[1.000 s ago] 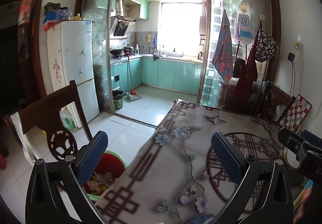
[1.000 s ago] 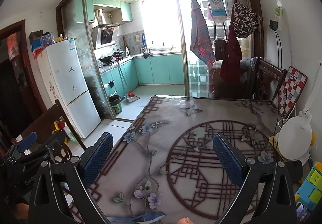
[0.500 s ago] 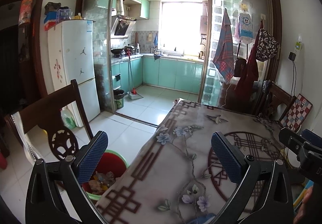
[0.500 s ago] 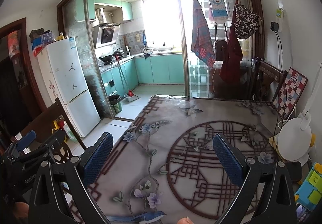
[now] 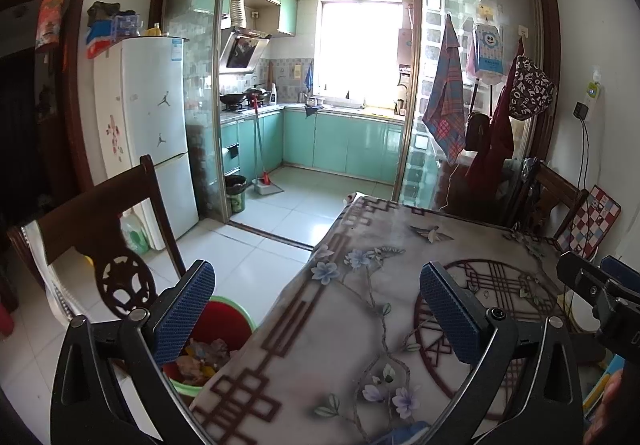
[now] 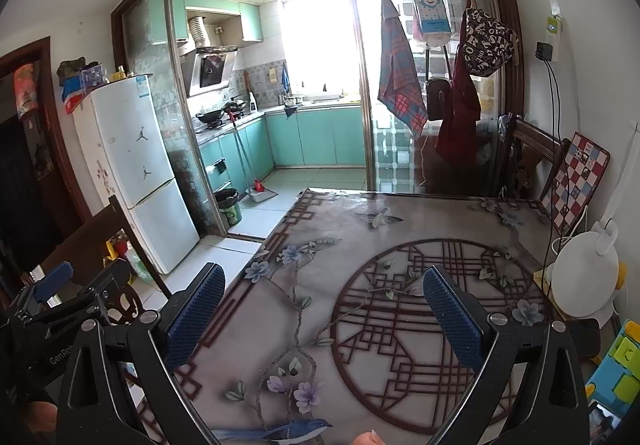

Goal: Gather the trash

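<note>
Both claws released, nothing held. Left gripper (image 5: 316, 309) with blue ribbed pads spread wide, hovering over the near-left edge of the table; right gripper (image 6: 324, 309) likewise gaping, centred over the round lattice motif. Task's thing: red plastic bin with green rim (image 5: 224, 349), on the white tiled floor at about 8 o'clock in the left wrist view, tucked just beside the table edge and partly hidden behind the left pad; crumpled scraps of trash (image 5: 200, 359) already inside. No loose trash visible on the flower-printed glossy tablecloth (image 5: 360, 345), so table part judged likely done, though the near strip under the claws is hidden. Deciding relation: bin below and left of the left claw, well apart from the right one, hence left hand nearer for any drop or bin pick-up. Bin upright, mouth up, no long axis to match. Dark carved wooden chair (image 5: 100, 229) at 9 o'clock close by the bin, likely snag on a downward reach.
</note>
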`<state>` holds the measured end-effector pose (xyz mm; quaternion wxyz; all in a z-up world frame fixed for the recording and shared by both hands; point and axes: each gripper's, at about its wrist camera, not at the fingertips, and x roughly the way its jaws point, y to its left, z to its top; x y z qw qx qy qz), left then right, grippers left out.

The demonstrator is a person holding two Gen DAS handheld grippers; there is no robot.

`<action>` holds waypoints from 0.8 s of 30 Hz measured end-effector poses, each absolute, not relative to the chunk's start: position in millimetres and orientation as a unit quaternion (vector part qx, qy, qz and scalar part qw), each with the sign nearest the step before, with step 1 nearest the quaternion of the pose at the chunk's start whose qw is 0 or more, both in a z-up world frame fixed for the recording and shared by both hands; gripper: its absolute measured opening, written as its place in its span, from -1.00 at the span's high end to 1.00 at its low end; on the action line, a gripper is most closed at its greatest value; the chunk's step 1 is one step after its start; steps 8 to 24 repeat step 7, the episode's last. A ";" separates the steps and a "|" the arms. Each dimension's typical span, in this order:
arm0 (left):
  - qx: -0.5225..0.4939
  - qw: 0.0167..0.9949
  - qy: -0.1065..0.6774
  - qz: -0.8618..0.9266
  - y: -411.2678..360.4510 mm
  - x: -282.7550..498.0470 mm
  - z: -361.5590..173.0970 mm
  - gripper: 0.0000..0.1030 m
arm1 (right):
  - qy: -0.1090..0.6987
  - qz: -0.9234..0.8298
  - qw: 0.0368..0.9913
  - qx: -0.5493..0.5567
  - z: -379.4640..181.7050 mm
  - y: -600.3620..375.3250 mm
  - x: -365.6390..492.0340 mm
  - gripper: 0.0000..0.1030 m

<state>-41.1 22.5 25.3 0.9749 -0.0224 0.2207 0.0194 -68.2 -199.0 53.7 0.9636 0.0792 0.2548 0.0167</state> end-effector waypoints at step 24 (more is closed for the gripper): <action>-0.030 0.972 0.232 0.000 21.3 -34.6 21.1 -1.00 | 0.260 0.017 0.962 0.081 48.9 -200.2 -62.9 -0.94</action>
